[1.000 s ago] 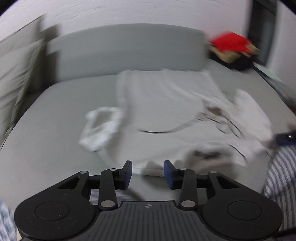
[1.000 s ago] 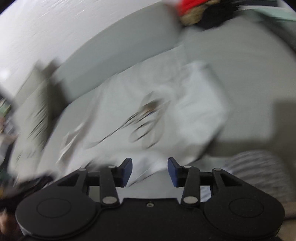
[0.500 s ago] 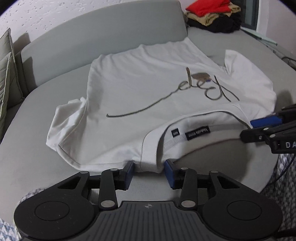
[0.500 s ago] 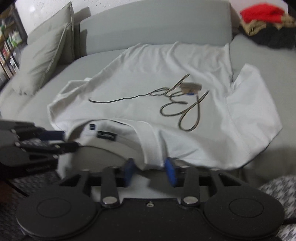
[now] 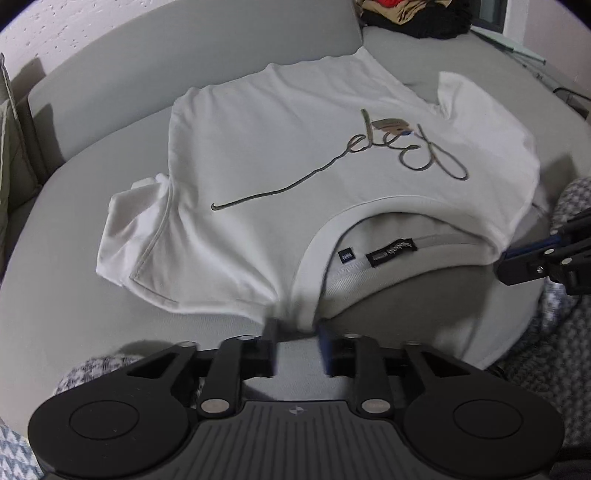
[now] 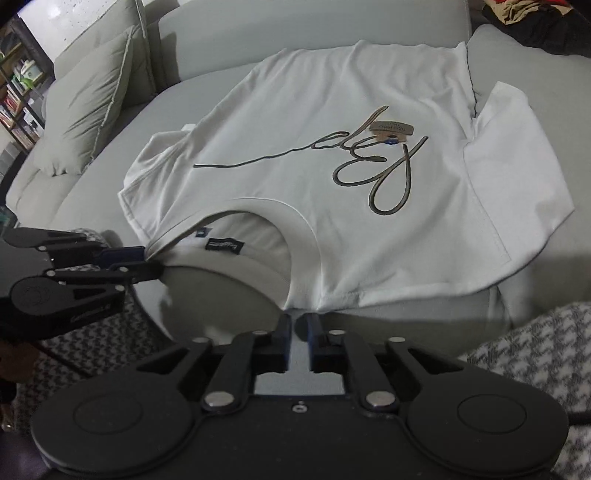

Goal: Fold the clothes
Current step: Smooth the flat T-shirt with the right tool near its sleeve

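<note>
A white T-shirt (image 5: 295, 155) with a gold script print lies spread face up on the grey sofa seat (image 5: 55, 302), collar toward me. It also shows in the right wrist view (image 6: 351, 129). My left gripper (image 5: 297, 332) is shut on the shirt's left shoulder edge by the collar. My right gripper (image 6: 301, 326) is shut on the right shoulder edge. Each gripper shows in the other's view: the right one at the right edge (image 5: 517, 254), the left one at the left (image 6: 147, 260).
A pile of dark, tan and red clothes (image 5: 413, 18) sits at the sofa's back right. Grey cushions (image 6: 92, 103) lean at the back left. A shelf (image 6: 18, 92) stands far left. Houndstooth-patterned fabric (image 6: 524, 369) lies near below the grippers.
The shirt was flung out and has settled flat on the seat. Both grippers, open before, have closed on its shoulder edges near the collar.
</note>
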### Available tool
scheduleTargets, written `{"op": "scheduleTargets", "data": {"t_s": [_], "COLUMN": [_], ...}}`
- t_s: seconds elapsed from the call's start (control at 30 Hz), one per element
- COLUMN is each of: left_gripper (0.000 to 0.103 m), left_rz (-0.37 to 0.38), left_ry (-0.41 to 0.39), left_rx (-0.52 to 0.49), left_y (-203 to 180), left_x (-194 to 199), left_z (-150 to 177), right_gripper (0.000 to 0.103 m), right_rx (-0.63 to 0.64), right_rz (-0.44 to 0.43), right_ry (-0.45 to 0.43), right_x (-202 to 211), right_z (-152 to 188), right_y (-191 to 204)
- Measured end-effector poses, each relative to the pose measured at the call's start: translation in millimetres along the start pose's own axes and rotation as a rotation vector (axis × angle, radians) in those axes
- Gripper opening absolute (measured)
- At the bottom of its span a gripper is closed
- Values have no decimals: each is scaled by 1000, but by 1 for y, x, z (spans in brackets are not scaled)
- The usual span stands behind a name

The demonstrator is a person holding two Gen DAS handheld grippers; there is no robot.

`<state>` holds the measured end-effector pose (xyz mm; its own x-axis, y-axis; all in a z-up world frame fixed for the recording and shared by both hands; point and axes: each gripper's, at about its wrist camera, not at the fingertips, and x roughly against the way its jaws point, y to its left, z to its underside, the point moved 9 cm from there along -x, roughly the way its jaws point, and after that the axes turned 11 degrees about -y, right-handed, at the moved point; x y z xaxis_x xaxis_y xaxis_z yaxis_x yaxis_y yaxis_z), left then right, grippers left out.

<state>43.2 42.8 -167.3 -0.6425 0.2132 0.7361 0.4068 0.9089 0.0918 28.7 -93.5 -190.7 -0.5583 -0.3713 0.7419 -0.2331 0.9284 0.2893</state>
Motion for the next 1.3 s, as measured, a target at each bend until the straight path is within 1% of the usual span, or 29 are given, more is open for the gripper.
{"op": "scheduleTargets", "data": {"t_s": [0.07,0.1,0.17,0.2,0.23,0.27,0.3,0.33,0.37,0.43,0.5,0.53,0.57,0.6,0.63,0.67,0.73,0.8,0.87,0.9,0.93,0.97,1.0,1.07,1.13,1.2,1.23,1.3], "left_gripper": [32,32,32,32,32,32,32,32,32,32,32,32,32,32,32,32,33,33,33,33,34,36,37,37,38,38,38,38], "left_rz": [24,38,45,36,25,13,1,-12,-24,-50,-70,-77,-77,-75,-66,-56,-23,-17,-17,-20,-21,-24,-29,-38,-43,-53,-50,-39], "left_ry": [-26,-50,-99,-117,-134,-149,-154,-157,-160,-146,-115,-87,-58,-29,-30,-28,-21,-19,-32,-49,-75,-102,-114,-131,-121,-82,-61,-22], "left_rx": [46,80,143,165,185,191,190,187,184,170,146,136,137,141,140,135,150,169,177,172,163,153,146,136,156,184,200,232], "left_y": [7,12,19,22,24,25,23,21,19,17,14,13,12,12,10,8,5,6,7,7,6,6,7,9,12,17,18,19], "left_x": [11,16,20,18,14,9,0,-10,-19,-38,-54,-59,-59,-60,-53,-46,-32,-23,-16,-13,-10,-7,-9,-13,-23,-36,-41,-49], "left_z": [-4,-8,-21,-29,-38,-46,-53,-60,-66,-70,-65,-58,-48,-39,-33,-27,-19,-16,-20,-25,-31,-38,-43,-52,-53,-47,-42,-32], "right_gripper": [39,40,40,36,32,23,21,21,21,21,22,22,21,21,21,21,22,22,25,29,32,43,55,65,65,66,66,66], "right_rx": [-26,-51,-120,-155,-180,-195,-214,-238,-255,-245,-189,-167,-147,-127,-105,-80,-49,-51,-118,-173,-230,-277,-323,-423,-534,-633,-683,-774], "right_rz": [-8,-18,-24,-25,-2,16,22,23,21,32,89,120,157,178,184,192,183,163,129,89,59,53,48,48,52,68,70,61], "right_ry": [-33,-63,-133,-168,-194,-208,-217,-219,-215,-218,-204,-181,-139,-116,-111,-74,-33,-8,27,13,-31,-85,-139,-239,-301,-328,-329,-287], "right_x": [14,22,32,37,36,32,25,17,7,-12,-30,-38,-45,-46,-41,-36,-23,-11,-3,1,10,19,29,45,57,64,65,57], "right_z": [-8,-15,-30,-38,-46,-52,-59,-63,-68,-74,-74,-70,-62,-54,-48,-40,-23,-11,-8,-12,-20,-32,-43,-63,-72,-71,-68,-57], "right_y": [-5,-9,-23,-30,-38,-46,-52,-57,-58,-58,-59,-61,-63,-63,-60,-57,-49,-43,-45,-48,-52,-60,-69,-95,-125,-155,-168,-189]}}
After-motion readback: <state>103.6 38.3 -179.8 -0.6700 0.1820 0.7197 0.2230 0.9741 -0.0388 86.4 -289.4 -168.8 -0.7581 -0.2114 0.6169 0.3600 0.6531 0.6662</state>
